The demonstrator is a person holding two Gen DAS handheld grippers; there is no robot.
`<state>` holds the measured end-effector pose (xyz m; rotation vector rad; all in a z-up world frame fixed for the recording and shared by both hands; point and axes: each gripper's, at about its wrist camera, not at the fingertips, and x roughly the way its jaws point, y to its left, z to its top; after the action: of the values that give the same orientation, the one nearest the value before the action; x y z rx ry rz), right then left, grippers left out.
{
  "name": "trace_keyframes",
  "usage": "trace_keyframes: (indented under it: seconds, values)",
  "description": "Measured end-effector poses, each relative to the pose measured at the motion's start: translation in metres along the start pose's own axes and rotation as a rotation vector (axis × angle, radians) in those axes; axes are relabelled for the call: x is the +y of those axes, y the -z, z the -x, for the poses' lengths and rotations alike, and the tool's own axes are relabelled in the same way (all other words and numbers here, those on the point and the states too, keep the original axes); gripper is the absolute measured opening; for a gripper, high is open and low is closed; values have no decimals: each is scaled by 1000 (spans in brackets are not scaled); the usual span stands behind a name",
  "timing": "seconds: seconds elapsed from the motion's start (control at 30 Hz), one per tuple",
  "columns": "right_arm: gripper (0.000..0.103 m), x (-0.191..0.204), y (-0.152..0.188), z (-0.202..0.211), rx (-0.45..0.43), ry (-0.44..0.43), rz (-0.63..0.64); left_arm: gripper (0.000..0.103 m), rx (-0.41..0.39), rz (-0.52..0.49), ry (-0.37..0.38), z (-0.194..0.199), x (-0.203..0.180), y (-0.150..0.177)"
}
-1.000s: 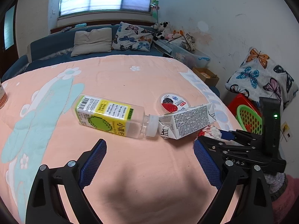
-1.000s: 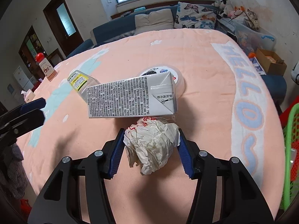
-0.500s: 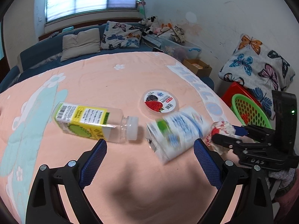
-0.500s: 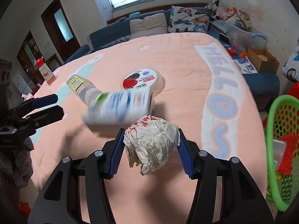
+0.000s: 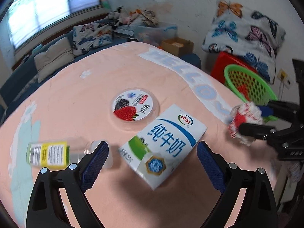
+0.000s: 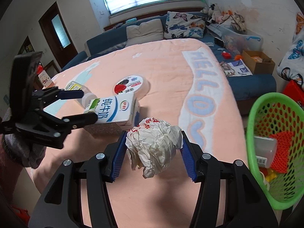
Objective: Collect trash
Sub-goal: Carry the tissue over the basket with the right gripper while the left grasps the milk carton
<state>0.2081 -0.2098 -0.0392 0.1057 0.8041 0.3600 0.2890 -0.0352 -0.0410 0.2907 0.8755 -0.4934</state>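
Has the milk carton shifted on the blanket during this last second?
Yes. The milk carton has rolled from its printed grey side onto its blue-and-white front and now lies nearer the round lid, away from the bottle.

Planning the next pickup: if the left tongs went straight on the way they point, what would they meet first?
Most likely the milk carton, which lies between the open left tongs, though depth is uncertain.

- A peach blanket (image 6: 171, 72) is covering the bed.
- Butterfly pillows (image 6: 183, 25) are resting on the blue sofa (image 6: 106, 39).
- A cardboard box (image 6: 258, 61) is sitting near the wall.
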Motion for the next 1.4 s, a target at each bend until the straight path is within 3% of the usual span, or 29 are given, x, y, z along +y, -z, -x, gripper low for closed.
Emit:
trace_keyframes:
  seconds: [0.2,0.47,1.07,1.2,1.4]
  values:
    - [54,-16,3,9,-12,22,-29,91,56,-123,15,-24,-15,-12]
    - [55,-35,8,22,-24,48,-60,88,100,-188,44,-42,-26,-18]
    - [55,-78,17,49,-49,122,-134,84,142,-235,45,-61,-35,-16]
    - [55,-87,19,55,-55,137,-149,72,129,-224,25,-59,-36,-17]
    - [55,-114,21,67,-73,184,-193,66,102,-164,-3,-45,-35,-19]
